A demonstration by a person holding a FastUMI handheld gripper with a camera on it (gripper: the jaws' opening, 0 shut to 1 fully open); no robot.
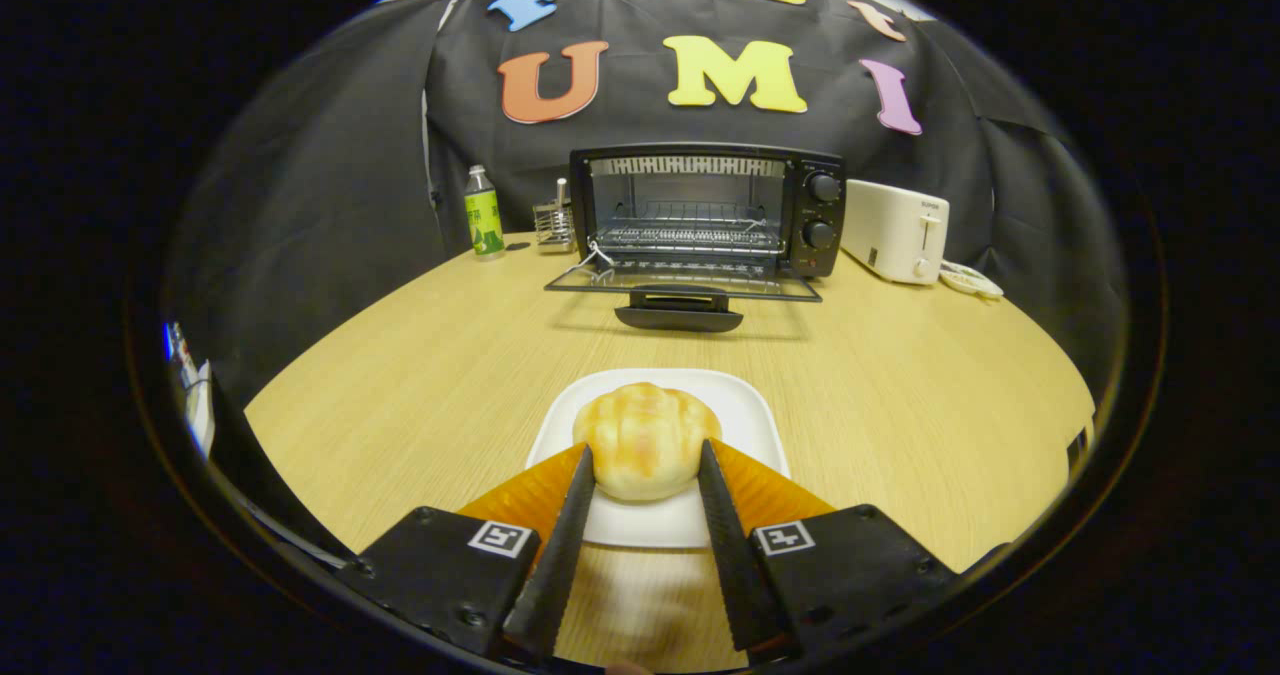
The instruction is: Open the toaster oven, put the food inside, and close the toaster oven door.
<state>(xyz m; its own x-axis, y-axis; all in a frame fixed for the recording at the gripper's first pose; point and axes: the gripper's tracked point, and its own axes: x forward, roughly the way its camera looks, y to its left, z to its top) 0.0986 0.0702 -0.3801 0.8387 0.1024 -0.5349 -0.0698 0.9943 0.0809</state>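
A round golden bun [646,435] rests on a white square plate [745,405] on the wooden table, close in front of me. My gripper [645,447] has one black finger on each side of the bun, and both inner faces press against its sides. Beyond the plate, at the back of the table, stands the black toaster oven [706,210]. Its glass door [683,288] is folded down flat toward me, so the wire rack [688,237] inside shows. Bare table lies between the plate and the door's handle.
A white pop-up toaster [895,230] stands right of the oven, with a small white dish [970,280] beside it. Left of the oven are a small metal rack [553,223] and a green-labelled bottle [484,213]. Black cloth walls the booth behind them.
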